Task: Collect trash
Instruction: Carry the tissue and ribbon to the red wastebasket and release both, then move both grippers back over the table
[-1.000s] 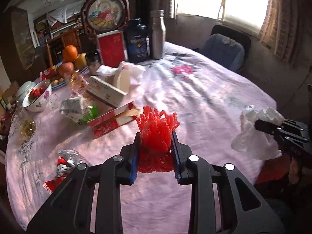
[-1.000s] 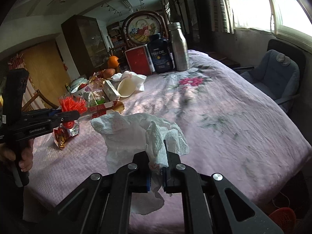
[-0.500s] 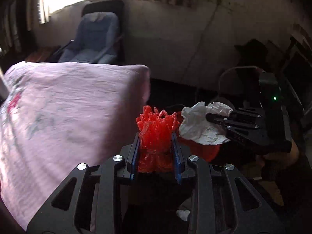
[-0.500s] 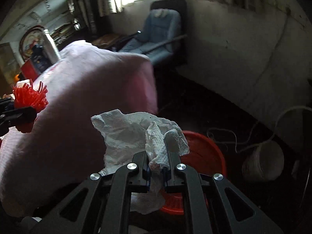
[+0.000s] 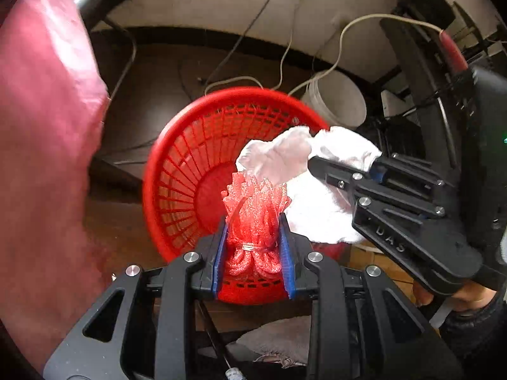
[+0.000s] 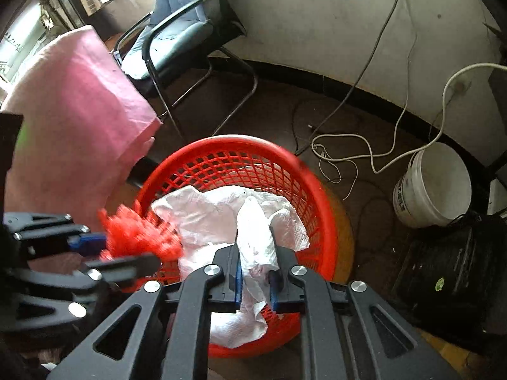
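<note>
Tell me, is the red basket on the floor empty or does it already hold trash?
Empty as far as visible: in the left wrist view the red basket shows bare mesh and a bare bottom. The white tissue partly hides it.

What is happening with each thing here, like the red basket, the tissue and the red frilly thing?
Red basket: upright on the floor, nothing seen lying in it yet.
White tissue: crumpled, between the right gripper's jaws, which have just been opening, above the basket.
Red frilly bundle: clamped in the left gripper, over the basket.
White bucket: upright on the floor, looks empty.
</note>
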`<state>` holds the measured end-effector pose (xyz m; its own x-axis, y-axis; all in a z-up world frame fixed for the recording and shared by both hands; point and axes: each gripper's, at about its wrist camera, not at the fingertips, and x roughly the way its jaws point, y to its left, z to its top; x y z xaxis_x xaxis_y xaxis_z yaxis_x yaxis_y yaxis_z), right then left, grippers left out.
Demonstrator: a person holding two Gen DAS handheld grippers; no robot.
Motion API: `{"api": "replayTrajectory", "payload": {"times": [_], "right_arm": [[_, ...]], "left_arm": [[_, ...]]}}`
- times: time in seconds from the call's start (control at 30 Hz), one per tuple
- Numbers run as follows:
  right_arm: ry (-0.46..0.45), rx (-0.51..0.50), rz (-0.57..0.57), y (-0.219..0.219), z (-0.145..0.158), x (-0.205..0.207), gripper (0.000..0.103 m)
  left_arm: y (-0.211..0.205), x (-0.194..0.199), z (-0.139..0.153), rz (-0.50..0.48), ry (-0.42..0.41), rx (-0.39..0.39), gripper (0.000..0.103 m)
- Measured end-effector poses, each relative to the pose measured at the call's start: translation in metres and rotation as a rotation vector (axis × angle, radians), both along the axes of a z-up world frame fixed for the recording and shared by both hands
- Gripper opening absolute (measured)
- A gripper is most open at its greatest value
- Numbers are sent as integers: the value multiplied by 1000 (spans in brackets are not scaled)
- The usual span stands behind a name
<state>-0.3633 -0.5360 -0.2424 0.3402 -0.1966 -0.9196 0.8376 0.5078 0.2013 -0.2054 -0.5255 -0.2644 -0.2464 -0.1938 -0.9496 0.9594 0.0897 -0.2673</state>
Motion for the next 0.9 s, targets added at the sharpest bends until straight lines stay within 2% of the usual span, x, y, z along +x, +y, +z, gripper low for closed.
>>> {"api": "replayTrajectory", "payload": {"times": [0.03, 0.07, 0.13, 0.3, 0.37, 0.43, 0.53, 0.67, 0.8, 0.9], "right_arm": [[-5, 6, -4, -2, -3, -5, 19], [-13, 11, -12, -3, -5, -9, 31], [-23, 18, -28, -5, -6, -15, 40], [-38, 12, -40, -5, 2, -18, 41], [-50, -12, -47, -4, 11, -18, 45], [-59, -40, -52, -1, 22, -17, 49], [-71, -82, -53, 5, 39, -15, 54], [-92, -138, -48, 15, 64, -12, 60], [-122, -192, -37, 25, 89, -3, 66], [-149, -219, -8, 36, 108, 8, 73]], "left_arm": [[0, 0, -4, -2, -1, 6, 31], [0, -1, -6, -4, -3, 8, 35], [1, -3, -8, 1, -20, -6, 38], [8, 2, -1, 48, -12, -13, 56], [6, 0, 5, 57, -22, -35, 67], [10, -1, 15, 62, -30, -55, 72], [15, -1, 27, 63, -25, -68, 73], [41, 3, 57, 76, -64, -112, 76], [74, 9, 92, 96, -154, -173, 77], [115, 24, 125, 169, -226, -252, 82]]}}
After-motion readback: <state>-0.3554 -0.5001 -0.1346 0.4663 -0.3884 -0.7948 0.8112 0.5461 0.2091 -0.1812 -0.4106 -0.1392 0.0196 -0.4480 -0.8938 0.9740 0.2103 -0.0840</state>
